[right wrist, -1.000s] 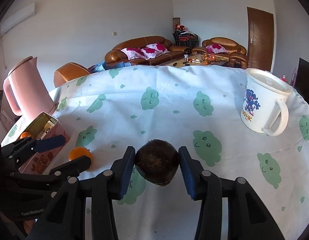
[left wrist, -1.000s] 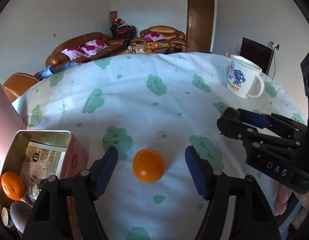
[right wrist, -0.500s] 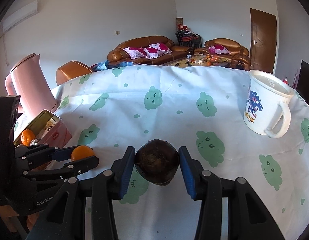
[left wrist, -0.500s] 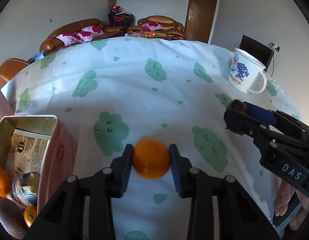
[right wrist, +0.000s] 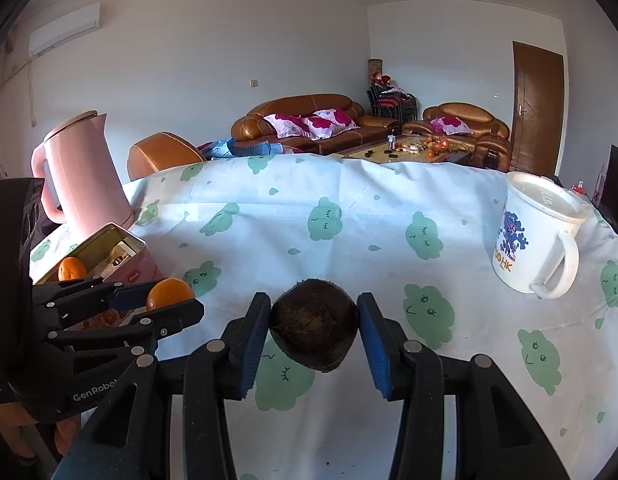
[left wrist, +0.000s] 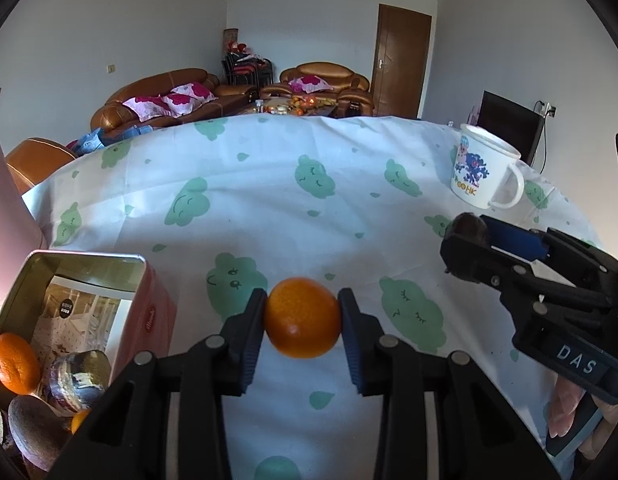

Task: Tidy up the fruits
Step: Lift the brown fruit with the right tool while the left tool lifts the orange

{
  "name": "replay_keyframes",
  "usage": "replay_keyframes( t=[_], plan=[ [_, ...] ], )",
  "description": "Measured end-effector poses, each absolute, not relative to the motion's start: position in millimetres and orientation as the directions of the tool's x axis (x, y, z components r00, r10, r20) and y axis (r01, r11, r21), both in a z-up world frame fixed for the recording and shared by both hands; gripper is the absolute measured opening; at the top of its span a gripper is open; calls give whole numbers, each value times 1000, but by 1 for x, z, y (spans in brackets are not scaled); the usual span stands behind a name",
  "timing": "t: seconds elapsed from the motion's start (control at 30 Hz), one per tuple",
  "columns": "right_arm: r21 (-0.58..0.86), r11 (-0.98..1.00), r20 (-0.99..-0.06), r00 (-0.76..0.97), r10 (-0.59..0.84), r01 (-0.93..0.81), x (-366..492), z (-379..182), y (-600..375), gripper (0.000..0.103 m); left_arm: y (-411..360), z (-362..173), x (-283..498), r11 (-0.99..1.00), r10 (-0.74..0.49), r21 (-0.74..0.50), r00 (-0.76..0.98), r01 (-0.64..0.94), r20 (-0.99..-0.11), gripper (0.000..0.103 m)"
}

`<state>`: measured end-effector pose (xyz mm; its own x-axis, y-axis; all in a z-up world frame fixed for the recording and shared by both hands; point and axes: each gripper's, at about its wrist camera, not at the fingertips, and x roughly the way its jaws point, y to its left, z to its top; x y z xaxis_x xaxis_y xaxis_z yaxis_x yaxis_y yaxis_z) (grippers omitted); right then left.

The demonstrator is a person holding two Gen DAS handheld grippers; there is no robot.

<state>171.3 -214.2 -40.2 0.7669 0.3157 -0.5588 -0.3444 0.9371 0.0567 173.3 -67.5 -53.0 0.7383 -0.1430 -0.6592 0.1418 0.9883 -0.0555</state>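
Observation:
In the left wrist view my left gripper [left wrist: 302, 320] is shut on an orange tangerine [left wrist: 302, 317], lifted a little above the cloud-print tablecloth. In the right wrist view my right gripper [right wrist: 313, 330] is shut on a dark brown round fruit [right wrist: 313, 330], also off the cloth. The left gripper with its tangerine [right wrist: 169, 293] shows at the left of the right wrist view. The right gripper and a bit of the brown fruit [left wrist: 467, 226] show at the right of the left wrist view. An open pink tin [left wrist: 155, 316] at the lower left holds another tangerine [left wrist: 14, 362] and other round items.
A white mug with a blue print [right wrist: 535, 236] stands at the right on the tablecloth [right wrist: 349, 216]. A pink kettle [right wrist: 83, 176] stands behind the tin [right wrist: 137, 268] at the left. Brown sofas and a door lie beyond the table's far edge.
My left gripper closed from wide open onto the tangerine and raised it slightly off the cloth. The right gripper kept its hold on the brown fruit and stayed in place.

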Motion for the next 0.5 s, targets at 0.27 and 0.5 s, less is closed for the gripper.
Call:
replay_keyframes(
  t=[0.27, 0.5],
  plan=[
    [55, 935, -518, 790, 328, -351, 165, -36, -216, 47, -65, -46, 166, 991, -131, -53, 777, 125, -616, 38],
    [53, 934, -489, 807, 332, -353, 159, -32, -218, 47, -66, -40, 156, 993, -107, -29, 815, 110, -570, 38]
  ],
)
